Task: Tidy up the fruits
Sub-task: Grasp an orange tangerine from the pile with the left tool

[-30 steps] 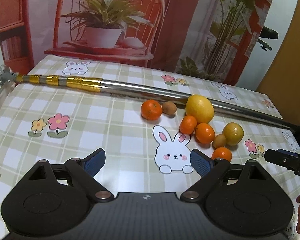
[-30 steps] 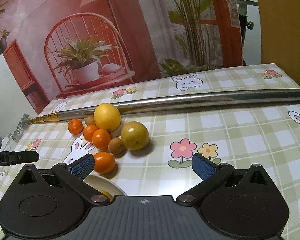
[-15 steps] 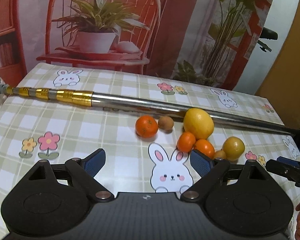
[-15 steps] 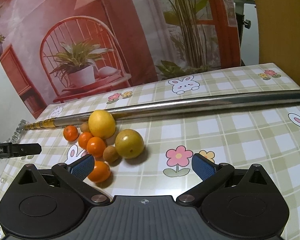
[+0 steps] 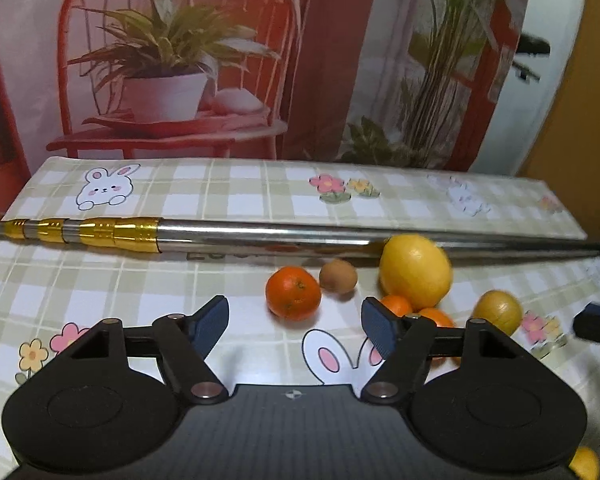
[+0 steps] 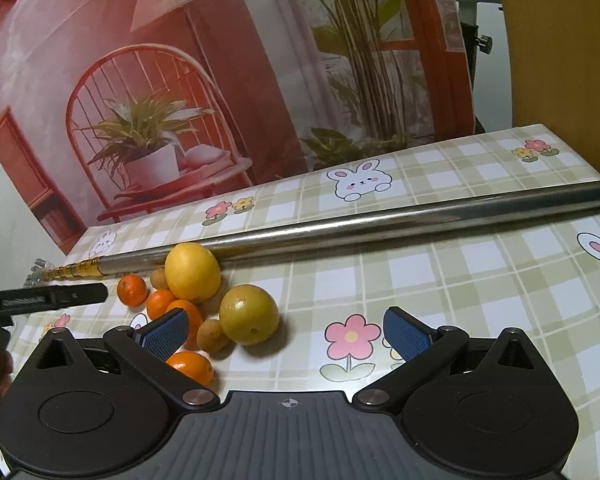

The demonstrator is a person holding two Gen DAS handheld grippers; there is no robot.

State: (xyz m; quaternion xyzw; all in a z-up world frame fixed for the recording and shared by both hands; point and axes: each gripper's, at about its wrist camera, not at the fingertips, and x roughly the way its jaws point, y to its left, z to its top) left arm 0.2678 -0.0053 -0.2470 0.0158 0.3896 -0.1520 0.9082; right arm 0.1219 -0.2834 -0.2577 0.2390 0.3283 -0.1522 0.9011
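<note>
Between left gripper (image 5: 295, 322) wide empty jaws, round dimpled tangerine (image 5: 293, 292); right gripper (image 6: 285, 330) wide, empty, smooth pear (image 6: 249, 314) ahead.

Open left claw (image 5: 295, 322) near a mandarin (image 5: 293, 293)

Warm indoor light, soft shadows, glare on metal pole (image 5: 340, 238), fisheye bending, right edge blurred
</note>
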